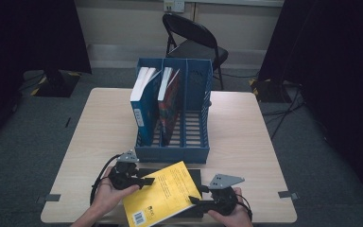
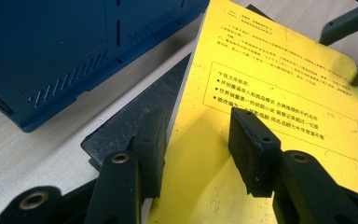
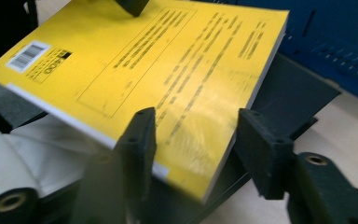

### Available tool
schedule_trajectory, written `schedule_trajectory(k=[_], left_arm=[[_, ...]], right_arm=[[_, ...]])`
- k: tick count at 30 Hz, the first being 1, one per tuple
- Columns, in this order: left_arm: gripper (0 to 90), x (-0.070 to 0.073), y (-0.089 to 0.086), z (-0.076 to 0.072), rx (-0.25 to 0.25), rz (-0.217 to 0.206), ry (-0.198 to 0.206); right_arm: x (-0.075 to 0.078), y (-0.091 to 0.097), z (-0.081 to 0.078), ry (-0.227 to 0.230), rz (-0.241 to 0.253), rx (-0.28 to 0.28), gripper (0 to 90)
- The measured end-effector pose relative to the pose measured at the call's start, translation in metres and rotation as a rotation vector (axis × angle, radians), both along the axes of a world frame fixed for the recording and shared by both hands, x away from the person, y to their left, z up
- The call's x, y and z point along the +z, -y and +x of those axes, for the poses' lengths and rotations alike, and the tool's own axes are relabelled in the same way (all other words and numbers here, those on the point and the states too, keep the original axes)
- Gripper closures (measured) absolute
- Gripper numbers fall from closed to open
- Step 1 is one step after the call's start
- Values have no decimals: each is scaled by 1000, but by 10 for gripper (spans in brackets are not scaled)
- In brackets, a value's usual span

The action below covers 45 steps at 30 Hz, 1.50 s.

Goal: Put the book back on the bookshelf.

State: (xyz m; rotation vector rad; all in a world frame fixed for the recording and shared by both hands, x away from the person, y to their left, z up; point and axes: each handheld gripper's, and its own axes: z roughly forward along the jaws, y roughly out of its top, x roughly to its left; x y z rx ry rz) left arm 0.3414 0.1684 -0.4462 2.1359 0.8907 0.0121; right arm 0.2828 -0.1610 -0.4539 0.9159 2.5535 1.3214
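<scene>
yellow book (image 1: 163, 194): bottom centre, tilted off table (image 1: 246, 137) | left gripper (image 1: 144, 181): level from lower left, clamps its edge | right gripper (image 1: 196, 199): lower right, jaws parted astride corner

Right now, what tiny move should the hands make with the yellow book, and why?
Probably close the right gripper on the yellow book corner. Its fingers straddle that corner without pressing, while the left gripper clamps the opposite edge. The blue rack has an empty right slot.
</scene>
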Motion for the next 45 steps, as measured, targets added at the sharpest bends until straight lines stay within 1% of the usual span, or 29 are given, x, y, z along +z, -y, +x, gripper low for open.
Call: schedule_trajectory(k=[3,4,5,6,8,9,10,11,13,14,16,17,20,21,22,25,26,28,29,30,32,35,36,39,40,41,43,44,45], left_arm=[[570,-1,0,1,0,-10,-3],[565,-1,-1,1,5,-13,-6],[550,-1,-1,1,5,-13,-6],[546,-1,-1,1,7,-10,-5],[546,-2,-1,1,10,-15,-9],[550,-2,-1,2,6,-22,-13],[568,-2,-2,1,0,-24,-2],[569,-3,-2,0,3,-24,4],[570,-2,-2,-2,18,-22,-1],[569,-2,-3,-3,16,-19,6],[567,-5,-5,-5,26,-37,24],[565,-5,-6,-6,30,-44,24],[546,-4,-7,-11,34,-25,30],[546,-4,-7,-12,37,-24,33],[543,-4,-8,-14,50,-26,30],[541,-6,-11,-22,87,-40,48],[537,-6,-11,-24,95,-38,46],[536,-5,-15,-30,95,-31,46],[534,-5,-15,-30,95,-31,46],[533,-5,-16,-32,90,-31,44],[533,-5,-19,-35,88,-26,36],[528,-3,-20,-42,94,-15,29],[521,-4,-21,-44,98,-19,27],[520,-3,-27,-46,90,-18,-12],[521,-2,-28,-47,87,-12,-19],[528,0,-29,-47,91,-4,-27],[522,0,-29,-46,84,-1,-22],[516,0,-31,-44,70,-1,-26],[514,-1,-31,-42,70,-12,-35]], right_arm=[[-1,2,-6,-13,3,3,429],[-3,2,-9,-19,-19,6,395],[-3,2,-9,-19,-19,6,395],[-6,1,-12,-3,-31,8,385],[-6,1,-13,-5,-33,6,388],[-5,1,-12,-11,-37,5,386],[-5,0,-11,-13,-39,6,386],[-5,1,-11,-15,-38,10,389],[-5,0,-10,-15,-40,3,400],[-5,1,-8,-18,-36,3,403],[-5,1,-7,-22,-32,3,406],[-5,1,-6,-20,-30,2,410],[-5,2,-2,-22,-25,-16,436],[-5,2,-2,-22,-25,-16,436],[-5,2,2,-27,-22,-25,449],[-5,1,5,-29,-26,-39,461],[-5,1,8,-28,-25,-46,468],[-5,0,11,-28,-27,-50,471],[-5,0,11,-28,-27,-50,471],[-5,0,14,-31,-25,-55,472],[-5,-1,16,-32,-26,-55,474],[-4,-3,20,-37,-34,-57,480],[-4,-4,25,-40,-32,-57,486],[-4,-7,30,-39,-29,-60,496],[-4,-8,32,-41,-29,-59,506],[-3,-9,35,-47,-22,-47,601],[-3,-14,37,-31,-28,-45,607],[-3,-15,38,-24,-31,-48,606],[-3,-15,38,-25,-25,-52,605]])
